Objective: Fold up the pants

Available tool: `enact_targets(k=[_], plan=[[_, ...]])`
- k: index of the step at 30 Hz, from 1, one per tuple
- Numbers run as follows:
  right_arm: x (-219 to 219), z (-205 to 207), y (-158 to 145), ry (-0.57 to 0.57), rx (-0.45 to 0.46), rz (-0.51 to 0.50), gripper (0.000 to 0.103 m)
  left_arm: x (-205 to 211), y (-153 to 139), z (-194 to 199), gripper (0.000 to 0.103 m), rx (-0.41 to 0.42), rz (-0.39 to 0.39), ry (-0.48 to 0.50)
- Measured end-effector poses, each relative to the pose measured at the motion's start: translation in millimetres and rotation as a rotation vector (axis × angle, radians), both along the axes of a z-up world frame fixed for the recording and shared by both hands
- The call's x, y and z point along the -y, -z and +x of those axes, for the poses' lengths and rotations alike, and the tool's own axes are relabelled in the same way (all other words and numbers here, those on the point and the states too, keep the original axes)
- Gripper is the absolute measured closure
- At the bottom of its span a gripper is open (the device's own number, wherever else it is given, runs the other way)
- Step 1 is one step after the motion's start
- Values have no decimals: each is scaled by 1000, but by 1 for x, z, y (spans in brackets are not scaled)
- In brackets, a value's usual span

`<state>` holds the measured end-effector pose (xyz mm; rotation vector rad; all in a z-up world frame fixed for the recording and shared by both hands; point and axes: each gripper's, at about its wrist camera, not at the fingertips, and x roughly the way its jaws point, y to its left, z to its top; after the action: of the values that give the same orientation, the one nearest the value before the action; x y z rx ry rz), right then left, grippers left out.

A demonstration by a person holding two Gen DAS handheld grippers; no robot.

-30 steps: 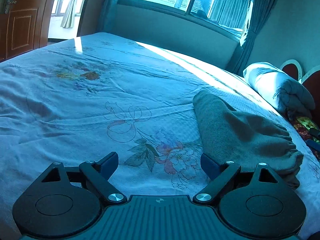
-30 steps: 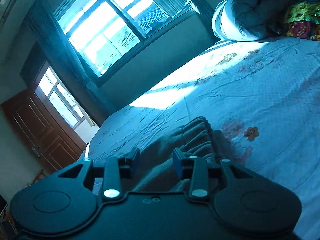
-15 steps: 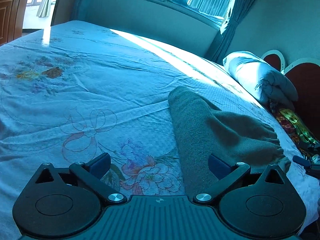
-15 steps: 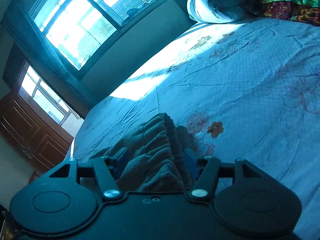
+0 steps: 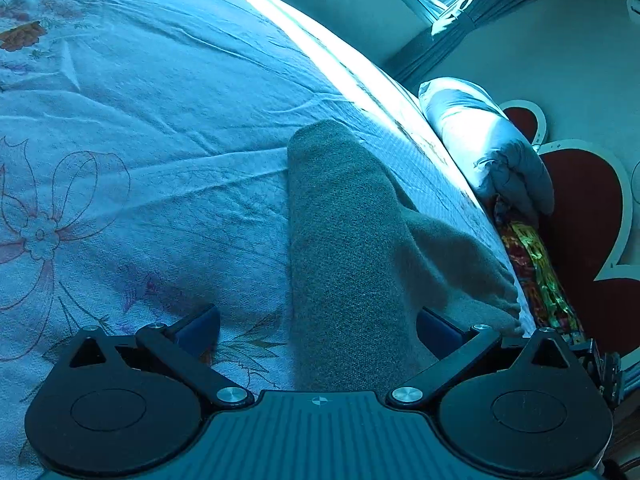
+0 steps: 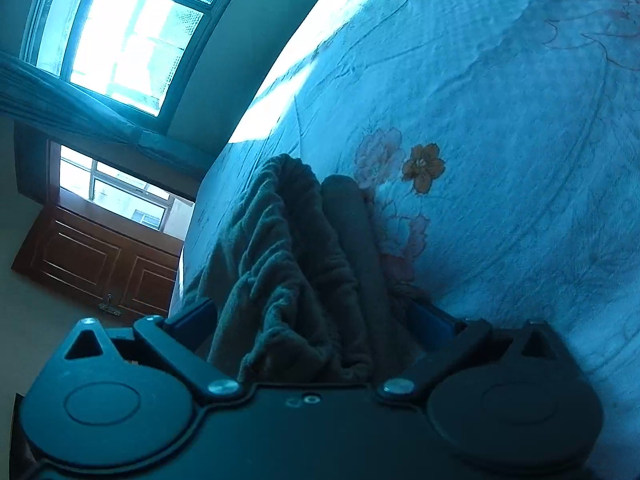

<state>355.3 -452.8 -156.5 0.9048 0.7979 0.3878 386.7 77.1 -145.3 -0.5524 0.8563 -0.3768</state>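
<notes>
The grey fleece pants (image 5: 344, 240) lie folded into a long strip on the flowered bed sheet (image 5: 140, 120). My left gripper (image 5: 318, 328) is open wide and low over the strip's near end. The cloth runs between its blue pads, close to the right fingertip (image 5: 436, 326) and clear of the left one. In the right wrist view the pants' gathered elastic waistband (image 6: 288, 248) bunches up between the jaws of my right gripper (image 6: 314, 320). Those jaws are opening, and the pads stand at the cloth's sides without pinching it.
A rolled pale quilt (image 5: 488, 148) and a bright patterned cloth (image 5: 536, 272) lie against the red heart-shaped headboard (image 5: 580, 208) beyond the pants. A window (image 6: 132, 40) and a brown wooden door (image 6: 100, 264) stand past the bed's far side.
The left gripper has swung right and down until it straddles the pants, jaws a little wider. The right gripper has rolled and sunk over the waistband while its jaws spread from narrow to wide.
</notes>
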Motion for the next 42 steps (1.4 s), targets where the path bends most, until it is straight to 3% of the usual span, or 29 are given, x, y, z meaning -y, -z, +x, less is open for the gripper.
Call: enact_targets(k=[7, 14, 17, 18, 20, 22, 25, 26, 29, 33, 37, 39, 40, 41, 42], plan=[[-7, 9, 1, -38, 8, 16, 5, 15, -2, 12, 0, 23, 80, 20], [-3, 14, 2, -57, 1, 19, 6, 12, -2, 16, 0, 22, 66, 55], [-6, 19, 1, -66, -3, 11, 5, 11, -1, 19, 2, 16, 22, 88], [-9, 20, 1, -74, -4, 5, 6, 12, 1, 22, 6, 8, -16, 104], [-14, 26, 0, -101, -8, 4, 17, 14, 10, 27, 42, -38, -127, 148], [-18, 29, 1, -113, -24, -20, 59, 20, 16, 28, 49, -45, -143, 162], [-25, 23, -17, -140, 43, -73, 68, 10, 20, 25, 77, -24, -218, 134], [-29, 22, -28, -158, 86, -77, 69, 5, 17, 22, 78, 7, -244, 128], [-45, 33, -59, -203, 170, -86, 69, -2, -1, 19, 79, 70, -243, 132], [-77, 80, -90, -281, 235, -87, 69, -37, -30, 36, 79, 134, -250, 73], [-108, 145, -91, -336, 238, -36, 69, -77, -51, 70, 79, 187, -214, 39], [-122, 173, -77, -338, 222, -33, 64, -90, -48, 90, 78, 180, -192, 16], [-127, 184, -62, -325, 198, -68, 52, -95, -41, 98, 68, 168, -167, -1], [-130, 192, -46, -292, 153, -155, 39, -99, -31, 104, 39, 139, -112, -28], [-130, 194, -31, -242, 104, -257, 25, -104, -16, 111, 19, 70, 9, -101]])
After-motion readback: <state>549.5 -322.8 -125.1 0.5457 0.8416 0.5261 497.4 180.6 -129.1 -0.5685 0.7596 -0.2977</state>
